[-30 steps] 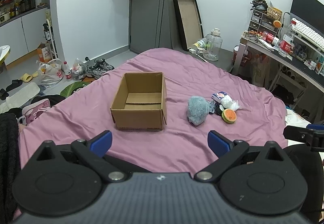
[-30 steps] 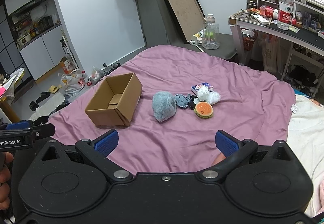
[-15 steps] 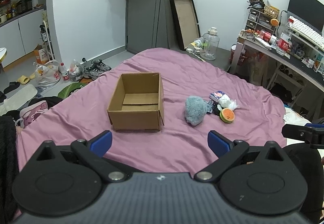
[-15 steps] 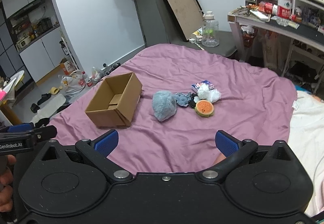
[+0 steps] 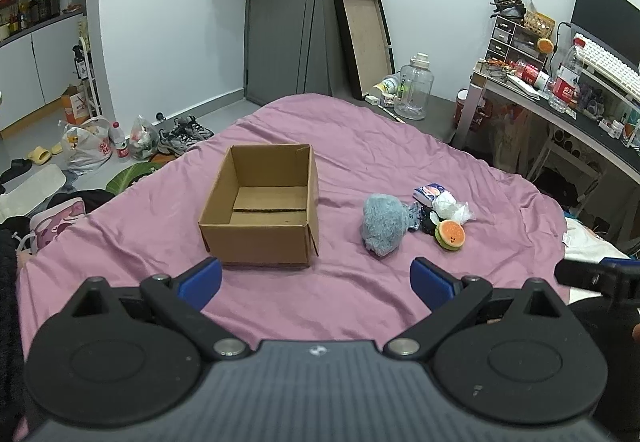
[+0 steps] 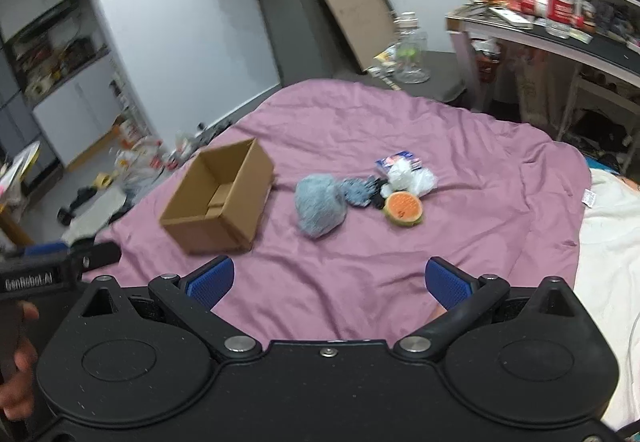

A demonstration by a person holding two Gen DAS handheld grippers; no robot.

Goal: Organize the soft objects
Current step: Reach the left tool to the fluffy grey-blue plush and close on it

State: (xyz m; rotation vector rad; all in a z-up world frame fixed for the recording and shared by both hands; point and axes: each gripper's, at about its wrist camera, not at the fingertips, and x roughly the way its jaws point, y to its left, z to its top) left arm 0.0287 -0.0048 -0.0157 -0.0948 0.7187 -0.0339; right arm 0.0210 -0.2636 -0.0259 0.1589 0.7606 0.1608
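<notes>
An open, empty cardboard box [image 5: 260,206] [image 6: 220,198] sits on the purple bedspread [image 5: 360,146]. To its right lies a cluster of soft items: a fluffy blue-grey plush [image 5: 382,224] [image 6: 320,210], a dark patterned cloth [image 5: 416,216], a white crumpled piece [image 5: 450,204], a small printed packet [image 5: 428,191] and an orange burger-shaped plush [image 5: 451,234] [image 6: 403,208]. My left gripper [image 5: 316,280] is open and empty, well short of the box. My right gripper [image 6: 328,282] is open and empty, short of the cluster.
A desk [image 5: 580,114] with clutter and a keyboard stands at the right. A clear water jug [image 5: 414,88] and a leaning frame [image 5: 364,42] stand beyond the bed's far end. Bags and shoes [image 5: 140,138] lie on the floor at left. White bedding [image 6: 612,226] lies to the right.
Both grippers have drifted slightly; the right wrist view has swung and blurred, with the cluster now sitting a little lower and nearer. Nothing on the bed has moved.
</notes>
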